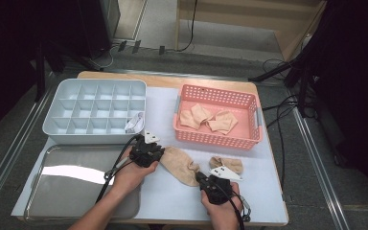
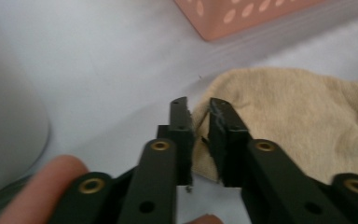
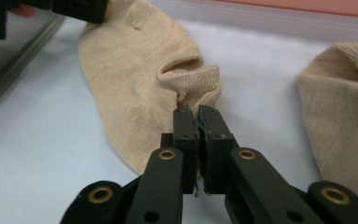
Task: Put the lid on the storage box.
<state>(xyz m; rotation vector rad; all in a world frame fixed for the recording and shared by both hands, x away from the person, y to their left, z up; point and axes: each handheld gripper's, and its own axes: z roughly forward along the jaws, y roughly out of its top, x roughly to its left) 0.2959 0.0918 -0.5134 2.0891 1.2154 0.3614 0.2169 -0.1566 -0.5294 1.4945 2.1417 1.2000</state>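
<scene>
Forearms and hands come in at the bottom of the high view, each carrying a gripper: the left gripper (image 1: 154,154) sits at one end of a beige sock (image 1: 181,164) lying flat on the white mat (image 1: 163,115), and the right gripper (image 1: 202,178) sits at the sock's other end. A second beige sock (image 1: 226,164) lies just beside it, more socks rest in the pink basket (image 1: 256,120) behind, and a grey divided organiser (image 1: 57,93) and a metal tray (image 1: 38,191) stand to the left. Seen from the left gripper view, the left gripper (image 2: 199,105) has its jaws drawn in on the sock's edge (image 2: 289,116), a thin fold of knit pinched between the pads. Seen from the right gripper view, the right gripper (image 3: 198,111) is closed tight on a puckered bit of the sock (image 3: 140,70) near its opening, cloth bunching just ahead of the tips. Judging by the wrinkles, the sock is light, limp and stretchy; it will sag between two holds and could slip from a shallow pinch, so a hold well in from the hem at each end seems safest, with only gentle tension.
</scene>
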